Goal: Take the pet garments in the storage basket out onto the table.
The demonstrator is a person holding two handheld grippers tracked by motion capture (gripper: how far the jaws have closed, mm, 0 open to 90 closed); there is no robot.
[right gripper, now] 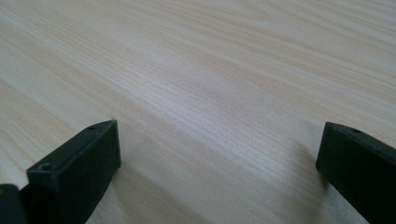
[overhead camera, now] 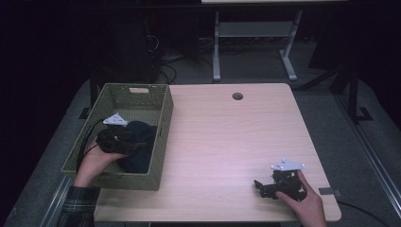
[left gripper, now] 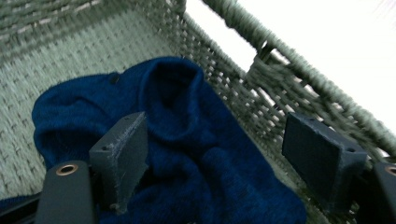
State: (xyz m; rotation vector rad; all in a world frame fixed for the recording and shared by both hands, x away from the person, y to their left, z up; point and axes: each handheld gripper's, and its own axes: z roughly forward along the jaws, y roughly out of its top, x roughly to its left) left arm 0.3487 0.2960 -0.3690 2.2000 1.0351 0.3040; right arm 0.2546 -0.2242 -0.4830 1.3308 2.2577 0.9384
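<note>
A dark blue knitted garment [left gripper: 177,140] lies crumpled in the green woven basket [overhead camera: 161,120] at the table's left edge. My left gripper [overhead camera: 135,144] hangs inside the basket just over the garment [overhead camera: 142,142]. In the left gripper view its jaws stand wide apart, open [left gripper: 217,154], with the blue cloth below them and the basket's wall [left gripper: 261,93] close to the right jaw. My right gripper [overhead camera: 260,187] rests low at the table's front right, held by a hand. Its jaws are open [right gripper: 217,163] with bare wood between them.
The light wooden table [overhead camera: 227,137] has a round cable hole [overhead camera: 237,96] near its far edge. The basket's near wall [overhead camera: 123,179] reaches almost to the front edge. Behind the table stands a white desk frame [overhead camera: 255,38] on dark carpet.
</note>
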